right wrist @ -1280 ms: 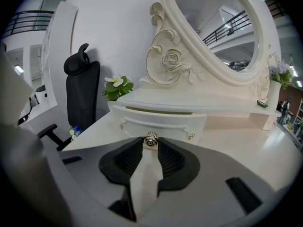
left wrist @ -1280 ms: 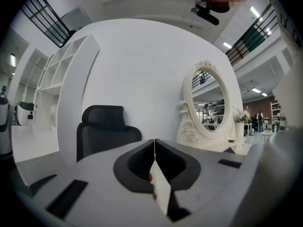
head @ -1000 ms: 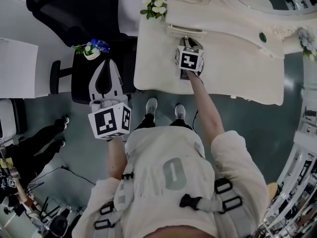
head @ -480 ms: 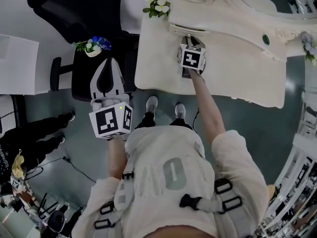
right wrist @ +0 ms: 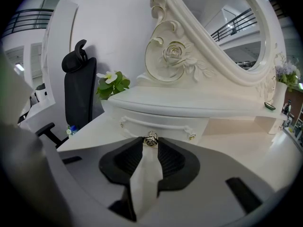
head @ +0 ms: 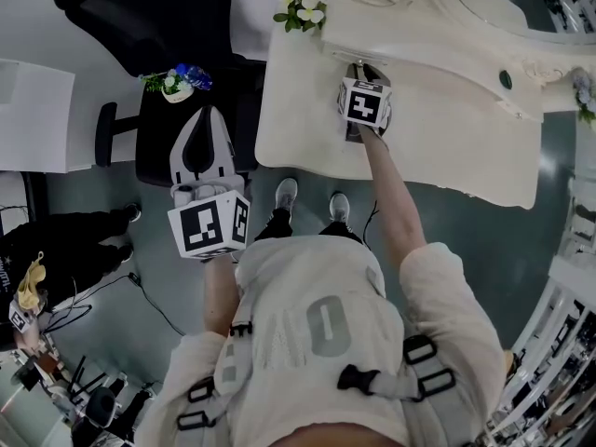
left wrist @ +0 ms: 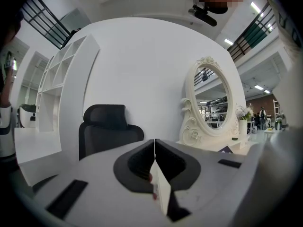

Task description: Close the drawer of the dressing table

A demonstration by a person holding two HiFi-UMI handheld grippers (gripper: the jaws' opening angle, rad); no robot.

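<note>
1. The drawer [right wrist: 161, 126] sits at the bench's [head: 447, 128] rear, under the mirror [right wrist: 227, 27].
2. The right gripper [right wrist: 151, 142] clamps the drawer's knob [right wrist: 151, 138].
3. Flowers [head: 303, 7] stand on the bench's left rear corner.
4. The chair [head: 140, 17] stands left of the bench, with a flower pot [head: 177, 82] on it and the left gripper [head: 200, 115] above it.

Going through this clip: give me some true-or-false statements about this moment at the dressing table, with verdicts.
1. The right hand-held gripper has its jaws closed on the drawer's knob. True.
2. The left hand-held gripper grips a bunch of flowers. False: its jaws are together and hold nothing, and it is up in the air over the chair.
3. White flowers stand at the corner of the dressing table nearest the chair. True.
4. The mirror is rectangular. False: it is oval, in a carved cream frame.
5. The chair is white. False: it is black.
</note>
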